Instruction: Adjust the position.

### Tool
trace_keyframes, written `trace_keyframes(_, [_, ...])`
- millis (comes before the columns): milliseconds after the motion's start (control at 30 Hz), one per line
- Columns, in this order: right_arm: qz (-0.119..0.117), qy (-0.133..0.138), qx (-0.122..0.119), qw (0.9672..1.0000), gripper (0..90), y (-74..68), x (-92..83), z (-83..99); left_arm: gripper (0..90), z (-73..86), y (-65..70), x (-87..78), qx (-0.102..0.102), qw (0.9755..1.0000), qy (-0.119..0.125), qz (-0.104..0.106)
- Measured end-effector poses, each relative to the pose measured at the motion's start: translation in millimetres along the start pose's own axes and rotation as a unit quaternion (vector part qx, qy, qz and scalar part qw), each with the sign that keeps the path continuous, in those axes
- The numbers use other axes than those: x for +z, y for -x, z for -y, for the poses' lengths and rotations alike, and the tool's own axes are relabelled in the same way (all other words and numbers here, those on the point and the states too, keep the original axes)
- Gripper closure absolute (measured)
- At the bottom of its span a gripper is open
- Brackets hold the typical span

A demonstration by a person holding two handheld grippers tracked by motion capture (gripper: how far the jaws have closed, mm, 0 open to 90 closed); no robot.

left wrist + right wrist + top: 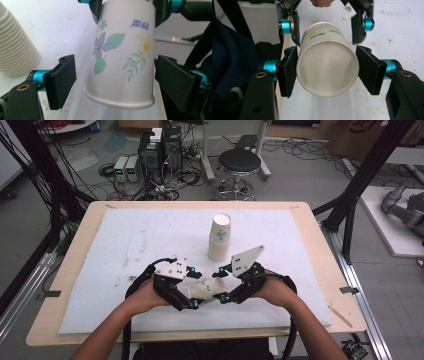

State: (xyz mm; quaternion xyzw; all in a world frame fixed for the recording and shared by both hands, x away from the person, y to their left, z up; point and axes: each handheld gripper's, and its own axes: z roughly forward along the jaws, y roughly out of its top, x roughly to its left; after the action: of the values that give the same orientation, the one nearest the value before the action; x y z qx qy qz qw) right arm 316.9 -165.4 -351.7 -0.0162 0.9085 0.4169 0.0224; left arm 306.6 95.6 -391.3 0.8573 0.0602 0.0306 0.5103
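Cup: white paper cup printed with flowers [204, 289] lies on its side in the air above the near edge of the white padded sheet [125, 245], long axis running level between the two grippers, one end towards each.
Right gripper [327, 71]: black ribbed pads press both sides of the cup's end, clamped tight on it.
Left gripper [115, 80]: jaws stand wide, each pad apart from the cup wall with a gap showing; the rim sits between them.
Hands: both forearms come in from the table's near edge, left hand [145, 295] and right hand [275, 291] angled inwards, grippers nose to nose.
Stack: ribbed column of nested paper cups [220, 237] stands upright just beyond.
Table: pale wooden top [320, 255], the sheet smudged.
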Motion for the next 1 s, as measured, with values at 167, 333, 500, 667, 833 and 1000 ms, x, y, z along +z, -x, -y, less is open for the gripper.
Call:
trace_keyframes(167, [0.002, 0.026, 0.014, 0.9996, 38.0, -1.7, -5.0, 10.0, 17.4, 7.8, 4.8, -4.3, -0.003, 0.997, 0.077, -0.009])
trace_keyframes(333, [0.011, 0.056, 0.034, 0.9978, 38.0, -3.2, -10.0, 25.5, 16.8, 14.8, 6.5, -3.3, -0.008, 0.9924, 0.122, -0.018])
trace_keyframes(500, [0.018, 0.08, 0.045, 0.9956, 38.1, -6.1, -12.9, 38.0, 16.8, 18.0, 8.1, 2.8, -0.012, 0.9901, 0.138, -0.022])
trace_keyframes(667, [0.02, 0.097, 0.054, 0.9936, 38.1, -9.1, -14.1, 47.9, 16.8, 20.8, 10.8, 11.5, -0.016, 0.9883, 0.151, -0.011])
trace_keyframes(833, [0.017, 0.111, 0.062, 0.9917, 38.1, -10.5, -15.9, 54.3, 16.8, 23.0, 10.8, 18.0, -0.023, 0.9864, 0.163, -0.002])
trace_keyframes(1000, [0.007, 0.132, 0.062, 0.9893, 38.1, -11.0, -19.6, 54.6, 16.7, 22.8, 12.7, 21.8, -0.019, 0.9865, 0.163, 0.004])
